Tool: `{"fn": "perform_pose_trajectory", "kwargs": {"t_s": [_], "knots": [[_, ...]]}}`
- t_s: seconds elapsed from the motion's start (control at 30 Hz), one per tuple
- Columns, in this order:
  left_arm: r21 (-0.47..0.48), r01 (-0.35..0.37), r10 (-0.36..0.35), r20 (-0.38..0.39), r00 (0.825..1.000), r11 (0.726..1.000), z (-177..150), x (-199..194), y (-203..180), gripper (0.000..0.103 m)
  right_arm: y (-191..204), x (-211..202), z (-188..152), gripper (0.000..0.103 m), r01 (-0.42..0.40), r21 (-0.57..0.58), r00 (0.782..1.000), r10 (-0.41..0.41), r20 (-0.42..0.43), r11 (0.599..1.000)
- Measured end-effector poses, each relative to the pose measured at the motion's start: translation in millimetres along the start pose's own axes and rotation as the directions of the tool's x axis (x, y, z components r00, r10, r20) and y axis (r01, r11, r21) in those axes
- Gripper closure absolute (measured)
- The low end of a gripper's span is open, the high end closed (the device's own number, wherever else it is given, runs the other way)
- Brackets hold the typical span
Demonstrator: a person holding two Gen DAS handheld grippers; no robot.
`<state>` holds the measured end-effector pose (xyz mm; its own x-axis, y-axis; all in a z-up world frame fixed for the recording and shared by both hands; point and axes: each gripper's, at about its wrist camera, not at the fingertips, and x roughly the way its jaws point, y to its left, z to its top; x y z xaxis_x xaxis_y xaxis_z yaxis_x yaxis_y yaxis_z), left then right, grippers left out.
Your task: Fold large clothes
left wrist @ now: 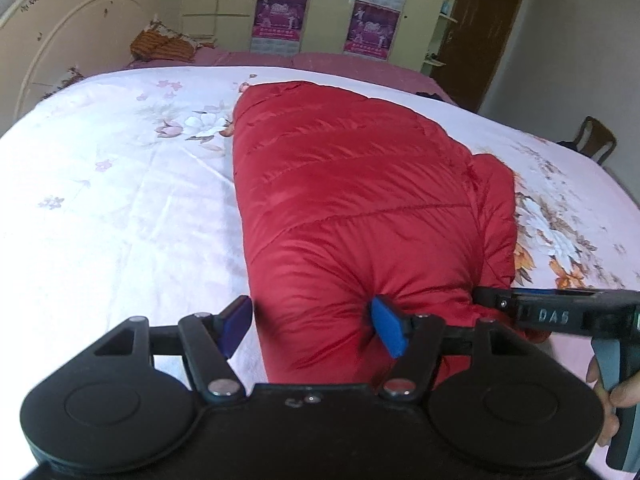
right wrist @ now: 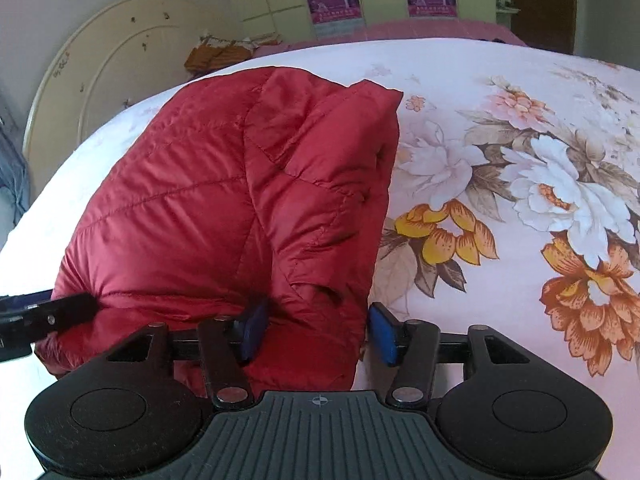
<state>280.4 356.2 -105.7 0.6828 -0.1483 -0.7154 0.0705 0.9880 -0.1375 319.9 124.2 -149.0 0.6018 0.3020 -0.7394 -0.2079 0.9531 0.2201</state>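
A red jacket (left wrist: pixel 352 200), quilted and puffy, lies folded lengthwise on a bed (left wrist: pixel 120 200) with a floral sheet. The left hand-held gripper (left wrist: pixel 312 326) straddles its near end, jaws wide; the right blue pad dents the fabric, the left pad stands just beside the jacket's edge. The right hand-held gripper (right wrist: pixel 316 332) sits at the jacket's near right corner, jaws partly apart, left pad pressed into the fabric, right pad clear of it. Behind the bed stand a cream headboard (right wrist: pixel 112 92) and posters (left wrist: pixel 280 12).
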Motion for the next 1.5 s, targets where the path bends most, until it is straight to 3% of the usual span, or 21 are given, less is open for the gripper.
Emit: {"fn": "perform_pose_trajectory", "kwargs": {"t_s": [0.1, 0.23, 0.27, 0.37, 0.5, 0.57, 0.67, 0.8, 0.87, 0.97, 1.1, 1.17, 1.23, 1.5], "knots": [[-0.014, -0.042, 0.042, 0.003, 0.999, 0.999, 3, -2, -6, 0.030, 7, 1, 0, 0.049, 0.026, -0.062, 1.000, -0.026, 0.004, 0.998], [-0.041, -0.098, 0.098, 0.011, 0.995, 0.994, 3, -14, -15, 0.011, 9, -4, 4, 0.048, 0.030, -0.092, 1.000, -0.030, 0.001, 0.995], [-0.047, -0.113, 0.114, 0.013, 0.993, 0.992, 2, -18, -19, 0.005, 12, -6, 6, 0.043, 0.042, -0.115, 0.999, -0.042, 0.000, 0.993], [-0.057, -0.138, 0.140, 0.033, 0.990, 0.989, -1, -30, -29, 0.000, 17, -7, 5, 0.042, 0.060, -0.156, 0.998, -0.063, -0.011, 0.986], [-0.102, -0.177, 0.176, -0.015, 0.984, 0.979, -5, -49, -42, 0.000, 22, -18, 7, 0.042, 0.089, -0.195, 0.996, -0.090, 0.004, 0.977], [-0.122, -0.213, 0.212, -0.022, 0.977, 0.969, -11, -66, -49, 0.000, 22, -43, 5, 0.042, 0.090, -0.182, 0.995, -0.080, 0.065, 0.979], [-0.115, -0.257, 0.263, 0.036, 0.964, 0.959, -23, -101, -67, 0.000, 18, -83, -7, 0.041, 0.042, -0.153, 0.994, -0.025, 0.106, 0.987], [-0.074, -0.242, 0.249, 0.103, 0.963, 0.967, -42, -149, -93, 0.000, 12, -134, -37, 0.038, -0.014, -0.139, 0.992, 0.032, 0.122, 0.990], [-0.072, -0.242, 0.250, 0.144, 0.957, 0.968, -55, -175, -105, 0.000, 11, -163, -53, 0.023, -0.043, -0.140, 0.988, 0.063, 0.143, 0.989], [-0.110, -0.221, 0.237, 0.162, 0.958, 0.969, -69, -207, -117, 0.000, 12, -212, -77, 0.020, -0.057, -0.166, 0.977, 0.089, 0.193, 0.984], [-0.075, -0.265, 0.274, 0.158, 0.949, 0.961, -88, -240, -136, 0.000, 13, -270, -106, 0.019, -0.057, -0.172, 0.961, 0.101, 0.258, 0.984], [-0.056, -0.288, 0.294, 0.171, 0.941, 0.956, -98, -254, -144, 0.000, 13, -295, -118, 0.008, -0.060, -0.161, 0.952, 0.105, 0.287, 0.985], [-0.057, -0.268, 0.274, 0.165, 0.948, 0.962, -107, -265, -148, 0.000, 14, -317, -129, 0.004, -0.052, -0.156, 0.943, 0.100, 0.319, 0.986], [-0.110, -0.271, 0.288, 0.183, 0.940, 0.956, -127, -296, -163, 0.000, 13, -363, -153, 0.004, -0.014, -0.119, 0.911, 0.062, 0.409, 0.993]]}}
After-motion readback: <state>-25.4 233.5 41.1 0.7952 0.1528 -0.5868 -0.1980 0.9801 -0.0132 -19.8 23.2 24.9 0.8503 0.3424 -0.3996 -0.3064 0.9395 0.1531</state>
